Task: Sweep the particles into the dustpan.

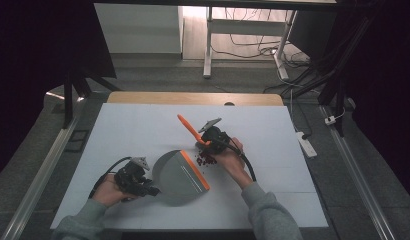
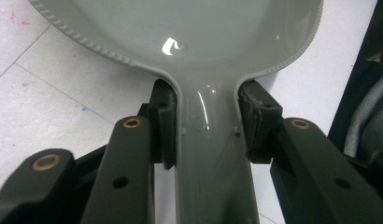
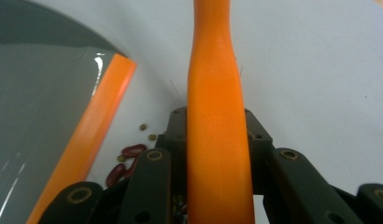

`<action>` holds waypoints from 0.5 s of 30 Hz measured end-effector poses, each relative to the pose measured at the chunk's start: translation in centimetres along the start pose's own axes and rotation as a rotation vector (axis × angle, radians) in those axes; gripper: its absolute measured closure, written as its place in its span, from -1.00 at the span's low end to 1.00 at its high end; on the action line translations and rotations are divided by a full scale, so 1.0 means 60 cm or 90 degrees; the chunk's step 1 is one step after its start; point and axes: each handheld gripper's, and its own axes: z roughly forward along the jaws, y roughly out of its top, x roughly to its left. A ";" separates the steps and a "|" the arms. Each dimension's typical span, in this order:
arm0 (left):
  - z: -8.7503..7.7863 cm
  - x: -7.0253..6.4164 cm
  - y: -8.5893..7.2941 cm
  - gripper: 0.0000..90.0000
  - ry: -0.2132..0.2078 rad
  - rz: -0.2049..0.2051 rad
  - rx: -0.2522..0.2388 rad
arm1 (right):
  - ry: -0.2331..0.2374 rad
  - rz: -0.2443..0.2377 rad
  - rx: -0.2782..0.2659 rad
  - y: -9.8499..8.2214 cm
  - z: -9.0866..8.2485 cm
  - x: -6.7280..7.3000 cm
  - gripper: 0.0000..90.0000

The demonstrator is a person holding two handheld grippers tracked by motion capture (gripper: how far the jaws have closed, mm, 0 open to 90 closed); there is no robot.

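From the high view, a person is sitting at a white worktop (image 1: 143,130) with a tool in each hand. The left tool (image 1: 143,187) is lying low near the front left and is pinching the handle of a grey dustpan (image 1: 175,177), which is resting flat with its orange lip (image 1: 195,170) facing right. Just beyond that lip, a small heap of dark red beans (image 1: 205,160) is sitting on the worktop. The right tool (image 1: 205,140) is hanging right above the beans and is clamping an orange brush handle (image 1: 189,127), which is slanting up and away to the left.

In the left gripper view, the left tool (image 2: 207,126) is pressing its two black jaws against either side of the dustpan's narrow grey neck, and the dustpan (image 2: 180,28) is widening into a glossy bowl with a ribbed rim beyond them.

In the right gripper view, the right tool (image 3: 217,135) is squeezing the orange brush handle (image 3: 215,93), which is running straight up between the jaws. To the left, the dustpan (image 3: 35,107) with its orange lip (image 3: 96,121) is lying on the worktop, and red beans (image 3: 126,161) with a few small greenish ones are sitting between the lip and the jaws.
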 end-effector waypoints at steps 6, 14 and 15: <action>0.000 -0.001 0.001 0.37 0.001 0.000 -0.001 | 0.026 0.017 -0.014 -0.001 -0.003 0.018 0.56; 0.001 -0.001 0.001 0.38 0.003 -0.001 0.001 | 0.030 0.021 -0.025 -0.003 -0.005 0.032 0.56; 0.002 -0.001 0.001 0.37 0.003 -0.001 0.001 | 0.030 0.021 -0.025 -0.003 -0.005 0.034 0.56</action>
